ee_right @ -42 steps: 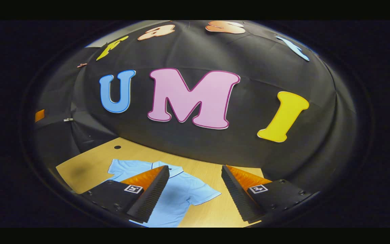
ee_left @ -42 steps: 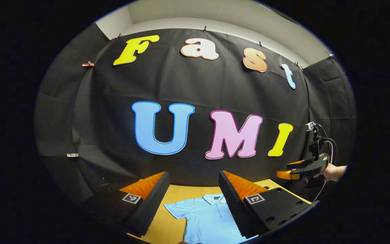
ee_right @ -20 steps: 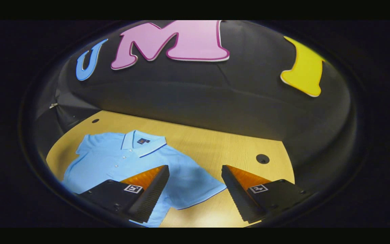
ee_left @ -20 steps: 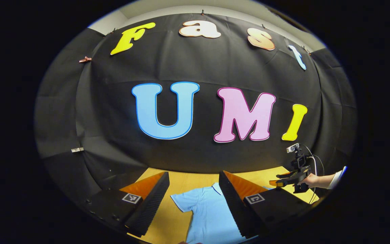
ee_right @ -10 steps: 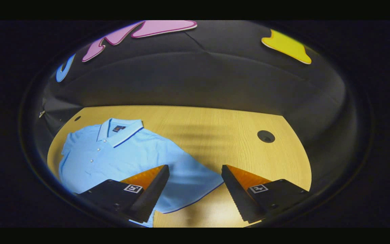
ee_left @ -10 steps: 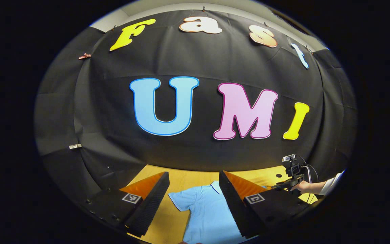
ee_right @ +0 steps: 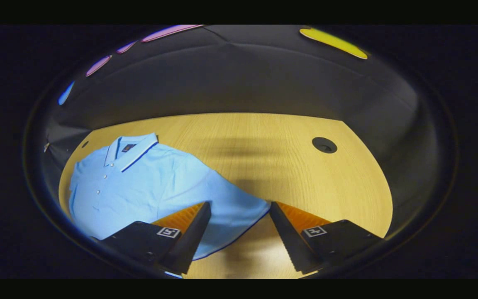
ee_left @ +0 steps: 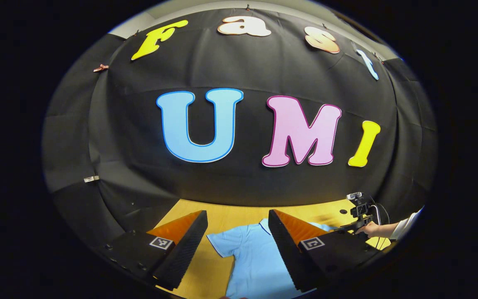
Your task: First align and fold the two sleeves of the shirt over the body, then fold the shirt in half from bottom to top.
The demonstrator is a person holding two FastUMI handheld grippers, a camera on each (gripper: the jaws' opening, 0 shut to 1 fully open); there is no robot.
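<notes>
Right gripper (ee_right: 239, 232): we are hovering it, released, fingers straddling the sleeve (ee_right: 239, 207).
Left gripper (ee_left: 238, 245): we are holding it released above the shirt (ee_left: 255, 257) on the table (ee_left: 206, 274).

Shirt (ee_right: 147, 187) flat on table (ee_right: 305, 182), left of round hole (ee_right: 324, 145)

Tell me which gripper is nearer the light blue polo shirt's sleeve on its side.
Right. The right gripper sits low, open around the sleeve hem of the light blue polo shirt; the left gripper hangs open, higher above its sleeve.
</notes>
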